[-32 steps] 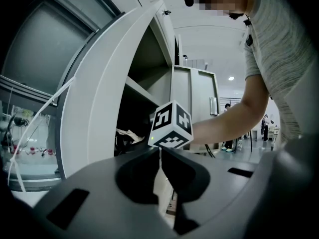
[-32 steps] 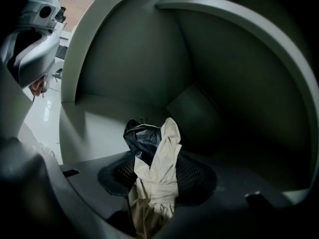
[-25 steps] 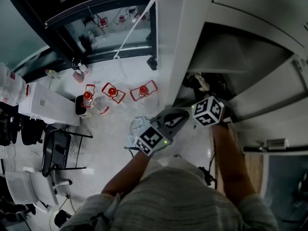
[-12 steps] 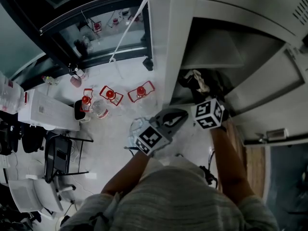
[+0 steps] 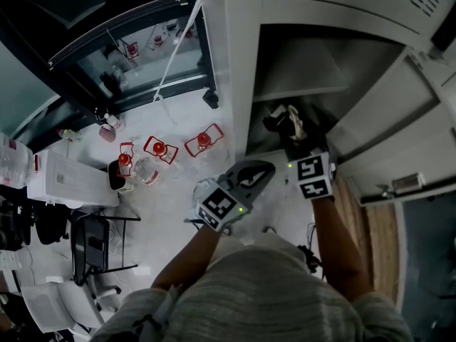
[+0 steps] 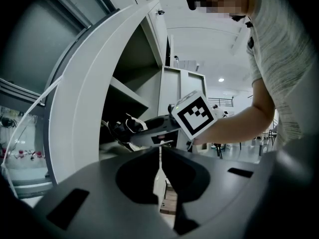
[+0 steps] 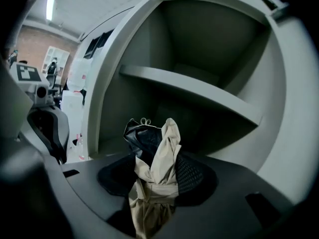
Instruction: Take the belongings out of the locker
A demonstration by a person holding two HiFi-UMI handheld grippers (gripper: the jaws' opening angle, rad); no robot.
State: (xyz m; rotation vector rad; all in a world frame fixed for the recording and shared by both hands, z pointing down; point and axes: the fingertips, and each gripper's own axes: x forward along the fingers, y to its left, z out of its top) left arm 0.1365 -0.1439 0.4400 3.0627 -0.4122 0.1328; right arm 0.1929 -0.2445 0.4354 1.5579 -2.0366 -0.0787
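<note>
The grey locker (image 5: 246, 63) stands open, with a shelf (image 7: 189, 91) across its dark inside. My right gripper (image 7: 152, 183) is shut on a bundle of beige cloth (image 7: 162, 156) and a black mesh bag (image 7: 142, 138), held at the locker's mouth below the shelf. In the head view the bundle (image 5: 291, 122) shows just beyond the right gripper (image 5: 298, 147). My left gripper (image 5: 258, 168) hangs to the left of it, outside the locker, shut with nothing between its jaws. The left gripper view shows the left gripper (image 6: 159, 151) pointing at the right one (image 6: 192, 116).
The locker's door (image 5: 385, 137) swings out to the right. On the white floor to the left lie red-framed items (image 5: 203, 140), a white box (image 5: 68, 178) and a dark chair (image 5: 91, 242). A glass-fronted dark cabinet (image 5: 135, 48) stands left of the locker.
The right gripper has drawn back a little toward me with the bundle in it. The left gripper has stayed shut beside it, and the head view has shifted.
</note>
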